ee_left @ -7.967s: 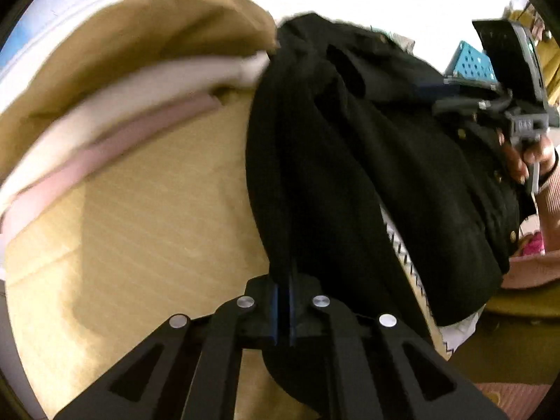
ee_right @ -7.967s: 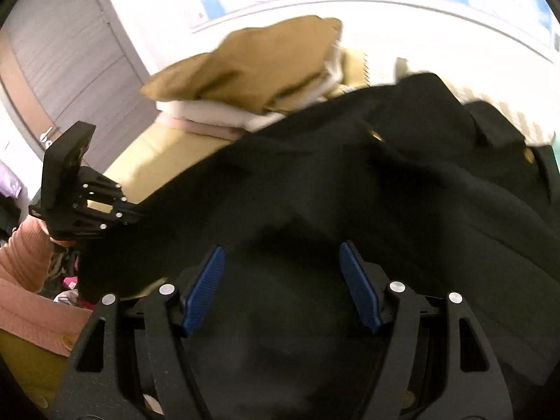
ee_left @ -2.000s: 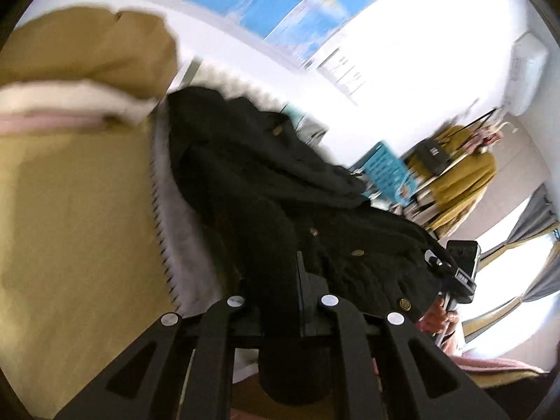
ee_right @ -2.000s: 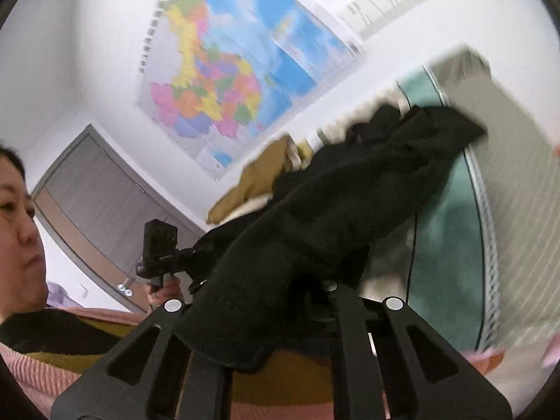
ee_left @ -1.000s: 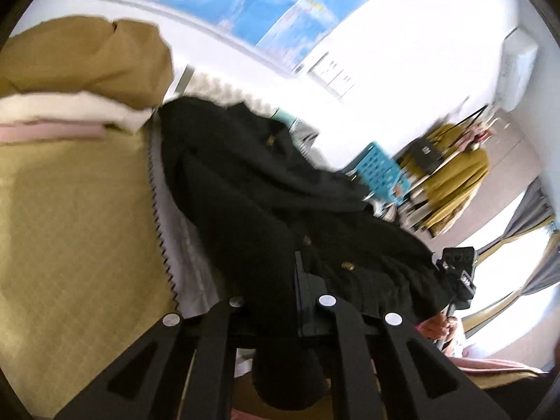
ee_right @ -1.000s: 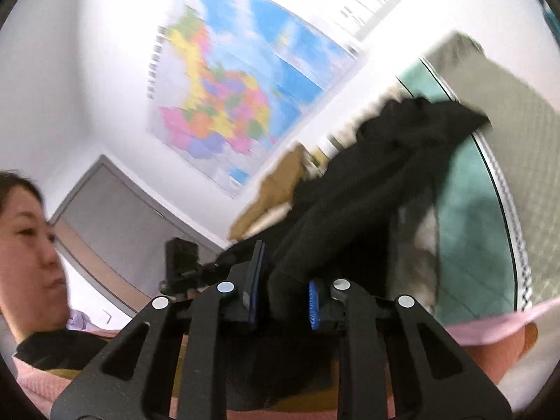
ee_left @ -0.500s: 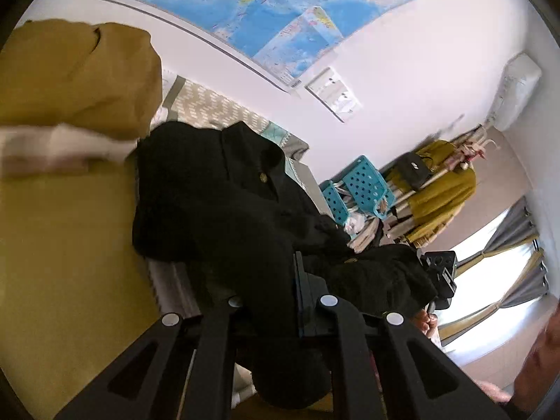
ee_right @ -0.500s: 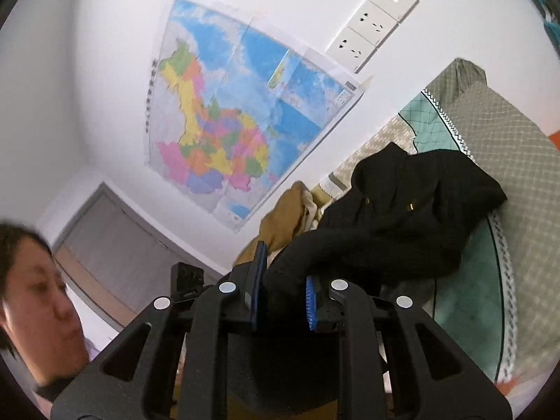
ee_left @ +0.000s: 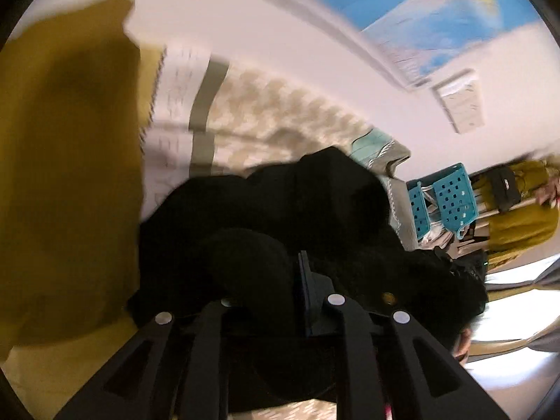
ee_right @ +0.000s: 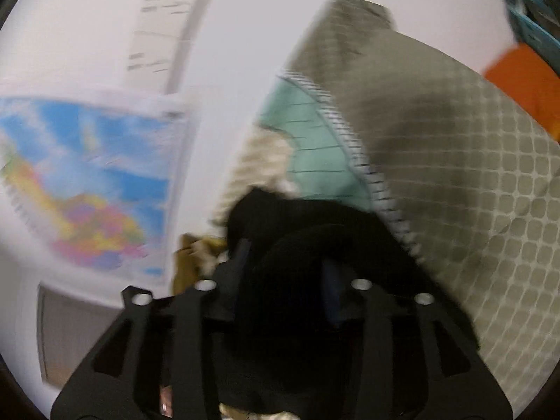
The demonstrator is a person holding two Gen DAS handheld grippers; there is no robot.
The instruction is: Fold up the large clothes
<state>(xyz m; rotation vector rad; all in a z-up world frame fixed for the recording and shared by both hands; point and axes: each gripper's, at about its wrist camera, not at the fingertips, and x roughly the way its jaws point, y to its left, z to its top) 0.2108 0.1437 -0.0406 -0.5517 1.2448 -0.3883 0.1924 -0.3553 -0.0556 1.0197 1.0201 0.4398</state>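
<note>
A black coat with brass buttons [ee_left: 315, 210] is bunched up in front of my left gripper [ee_left: 280, 280], which is shut on a thick fold of it. The coat lies partly over the patterned bed cover. My right gripper [ee_right: 285, 262] is shut on another fold of the same black coat [ee_right: 315, 231], and the cloth hides most of its blue pads. Both views are blurred by motion. The right gripper [ee_left: 469, 269] shows dimly at the coat's far end in the left wrist view.
A mustard-brown garment pile [ee_left: 70, 175] fills the left. The bed cover has grey checked [ee_right: 490, 210] and teal [ee_right: 315, 140] panels. Teal baskets [ee_left: 451, 203] and a yellow hanging garment [ee_left: 518, 217] stand at the right. A wall map [ee_right: 87, 182] hangs behind.
Both grippers have swung fast with the coat. The coat has bunched closer to both cameras. The right view has turned down toward the bed cover.
</note>
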